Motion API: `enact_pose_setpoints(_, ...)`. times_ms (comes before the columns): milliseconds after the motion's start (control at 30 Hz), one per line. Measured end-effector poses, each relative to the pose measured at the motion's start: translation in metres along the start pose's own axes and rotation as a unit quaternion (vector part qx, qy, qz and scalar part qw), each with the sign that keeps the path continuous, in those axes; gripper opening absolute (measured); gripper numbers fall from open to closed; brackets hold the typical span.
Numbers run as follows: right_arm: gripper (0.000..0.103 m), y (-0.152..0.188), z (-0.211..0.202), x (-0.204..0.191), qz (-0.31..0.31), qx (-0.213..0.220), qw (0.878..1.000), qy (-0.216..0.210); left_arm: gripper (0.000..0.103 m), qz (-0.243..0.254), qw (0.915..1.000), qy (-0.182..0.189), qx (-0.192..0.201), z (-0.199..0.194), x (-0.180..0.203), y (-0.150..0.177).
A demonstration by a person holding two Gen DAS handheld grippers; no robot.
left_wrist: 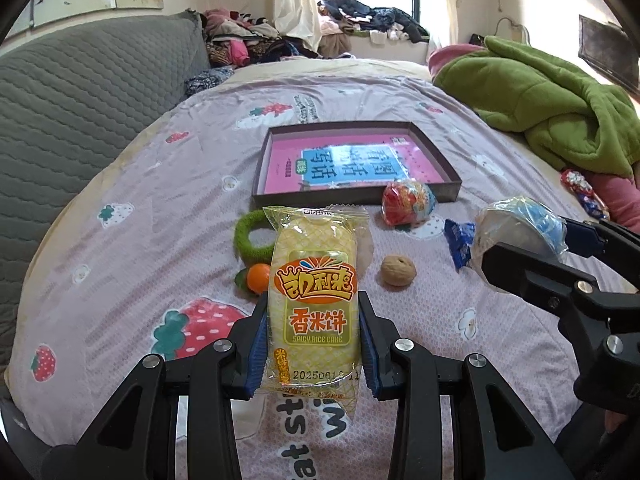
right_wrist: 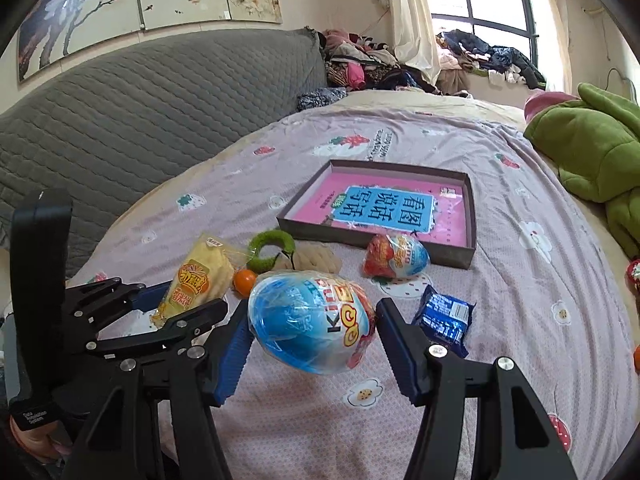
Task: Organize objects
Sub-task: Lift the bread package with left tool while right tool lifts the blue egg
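Observation:
My left gripper (left_wrist: 314, 340) is shut on a yellow rice cake packet (left_wrist: 314, 300), held upright above the bed; it also shows in the right wrist view (right_wrist: 196, 284). My right gripper (right_wrist: 314, 340) is shut on a blue plastic-wrapped egg (right_wrist: 312, 320), also seen in the left wrist view (left_wrist: 520, 228). A shallow brown box (left_wrist: 448, 190) with a pink book (left_wrist: 344, 164) inside lies ahead. On the bedspread lie a red and blue wrapped egg (left_wrist: 408, 202), a walnut (left_wrist: 398, 271), an orange (left_wrist: 258, 278), a green ring (left_wrist: 250, 236) and a blue snack packet (left_wrist: 460, 242).
The pink strawberry bedspread (left_wrist: 160, 208) covers the bed. A grey quilted headboard (left_wrist: 80, 100) is on the left. A green blanket (left_wrist: 560, 108) is piled at the right, with a red wrapped item (left_wrist: 582, 192) beside it. Clothes (left_wrist: 360, 16) are heaped by the window.

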State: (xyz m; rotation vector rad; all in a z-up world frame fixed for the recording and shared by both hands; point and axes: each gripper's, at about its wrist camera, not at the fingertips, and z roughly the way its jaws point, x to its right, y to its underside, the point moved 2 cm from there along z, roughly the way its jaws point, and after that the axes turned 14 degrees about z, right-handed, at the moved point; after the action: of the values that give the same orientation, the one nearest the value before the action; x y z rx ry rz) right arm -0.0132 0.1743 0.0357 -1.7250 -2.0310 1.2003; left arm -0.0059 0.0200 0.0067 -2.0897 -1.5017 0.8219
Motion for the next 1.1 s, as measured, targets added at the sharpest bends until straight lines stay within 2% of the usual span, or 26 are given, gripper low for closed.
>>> enact_pose_setpoints(467,0.061,-0.015,-0.011,-0.010,-0.003,0.019,1.000,0.003,0.040,0.005,0.9998,-0.013,0.014,-0.008,-0.014,-0.017)
enact_pose_setpoints(1100,0.061,-0.052,-0.017,-0.022,-0.007,0.044,0.999,0.007,0.040,0.004,0.9994,-0.016,0.031,-0.012,-0.028,-0.053)
